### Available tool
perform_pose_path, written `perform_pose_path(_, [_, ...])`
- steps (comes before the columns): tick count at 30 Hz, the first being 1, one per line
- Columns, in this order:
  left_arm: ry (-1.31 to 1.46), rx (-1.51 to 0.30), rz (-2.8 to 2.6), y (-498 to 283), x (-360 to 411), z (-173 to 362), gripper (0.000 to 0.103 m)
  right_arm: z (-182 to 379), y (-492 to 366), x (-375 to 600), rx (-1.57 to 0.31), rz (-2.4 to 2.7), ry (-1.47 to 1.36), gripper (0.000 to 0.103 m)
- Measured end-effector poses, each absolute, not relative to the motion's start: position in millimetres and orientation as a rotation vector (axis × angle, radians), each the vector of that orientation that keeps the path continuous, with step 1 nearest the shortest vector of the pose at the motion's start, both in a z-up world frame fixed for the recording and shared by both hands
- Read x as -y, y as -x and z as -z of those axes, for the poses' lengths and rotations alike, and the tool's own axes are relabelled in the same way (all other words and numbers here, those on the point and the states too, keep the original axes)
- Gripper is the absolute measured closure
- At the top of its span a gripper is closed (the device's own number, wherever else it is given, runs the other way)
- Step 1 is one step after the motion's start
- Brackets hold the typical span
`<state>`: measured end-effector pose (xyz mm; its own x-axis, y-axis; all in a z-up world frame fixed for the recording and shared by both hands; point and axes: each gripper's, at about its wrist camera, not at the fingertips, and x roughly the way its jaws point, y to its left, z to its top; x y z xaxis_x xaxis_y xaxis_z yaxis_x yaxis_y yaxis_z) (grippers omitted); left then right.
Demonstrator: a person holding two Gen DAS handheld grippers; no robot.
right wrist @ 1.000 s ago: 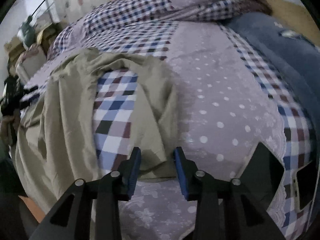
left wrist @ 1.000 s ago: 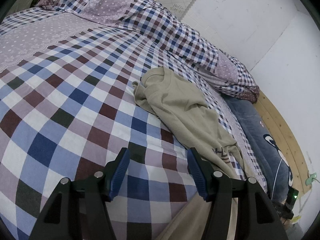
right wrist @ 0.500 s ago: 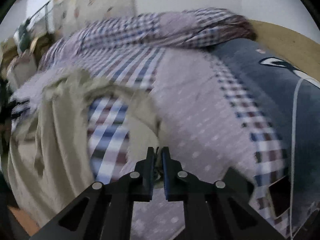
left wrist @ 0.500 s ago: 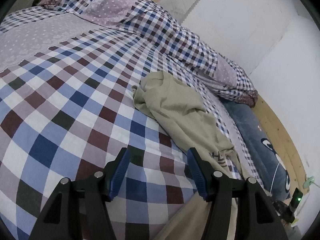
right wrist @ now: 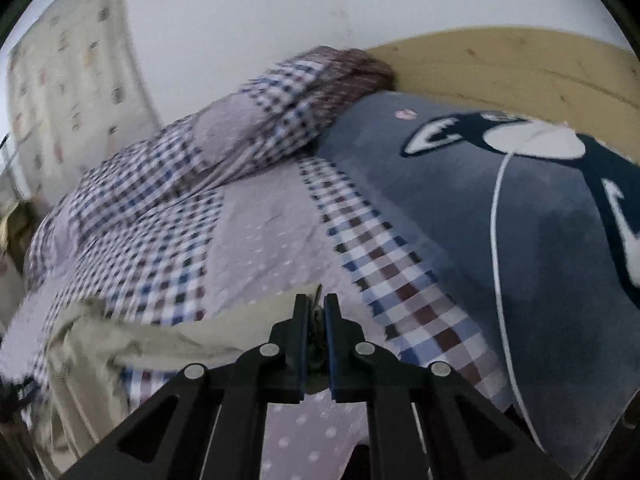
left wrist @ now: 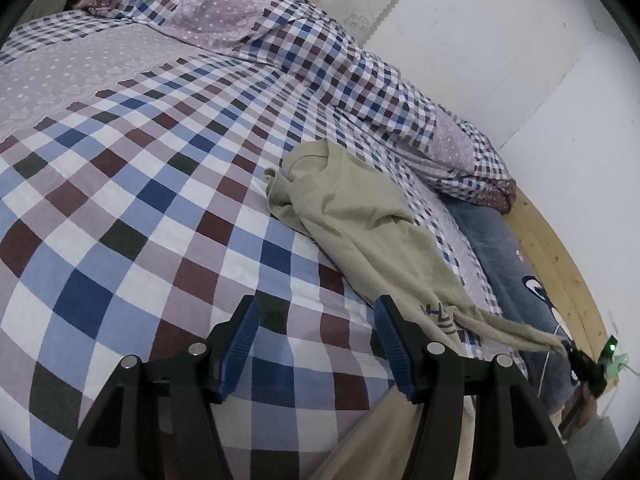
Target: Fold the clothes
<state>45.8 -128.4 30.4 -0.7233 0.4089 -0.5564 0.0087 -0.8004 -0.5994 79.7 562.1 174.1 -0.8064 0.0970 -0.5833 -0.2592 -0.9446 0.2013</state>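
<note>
Since a second ago my right gripper [right wrist: 316, 312] has pressed its jaws together on a corner of the beige garment [left wrist: 360, 216] and drawn it up and out toward the blue cushion [right wrist: 500, 216], pulling that end taut. Over the checked bedspread [left wrist: 120, 208], the rest lies crumpled ahead and right of my left gripper [left wrist: 316, 344], which hangs spread and empty. I judge I'm spreading it flat; next, the left must pinch the opposite edge.
</note>
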Motion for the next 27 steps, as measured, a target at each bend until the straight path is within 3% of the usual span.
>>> perform_pose_path(5, [1.046,0.845,-2.583,-43,126,-29,0.04,-162,-37,-609,-0.642,-2.666,0.93,0.097])
perform_pose_path(13, [1.056,0.813,-2.585,-42,124,-27,0.04,-146,-4,-621,-0.43,-2.607,0.99,0.093])
perform_pose_path(15, [1.061,0.802,-2.587,-41,123,-26,0.04,-137,0,-618,-0.387,-2.603,1.04,0.087])
perform_pose_path(17, [1.065,0.787,-2.591,-41,121,-26,0.04,-124,6,-617,-0.359,-2.585,1.104,0.057])
perform_pose_path(18, [1.067,0.779,-2.593,-41,120,-25,0.04,-115,10,-618,-0.353,-2.568,1.144,0.054])
perform_pose_path(24, [1.074,0.746,-2.601,-42,116,-25,0.04,-64,27,-631,-0.462,-2.427,1.386,0.053])
perform_pose_path(27, [1.074,0.738,-2.601,-42,115,-25,0.04,-54,35,-627,-0.391,-2.421,1.425,0.054])
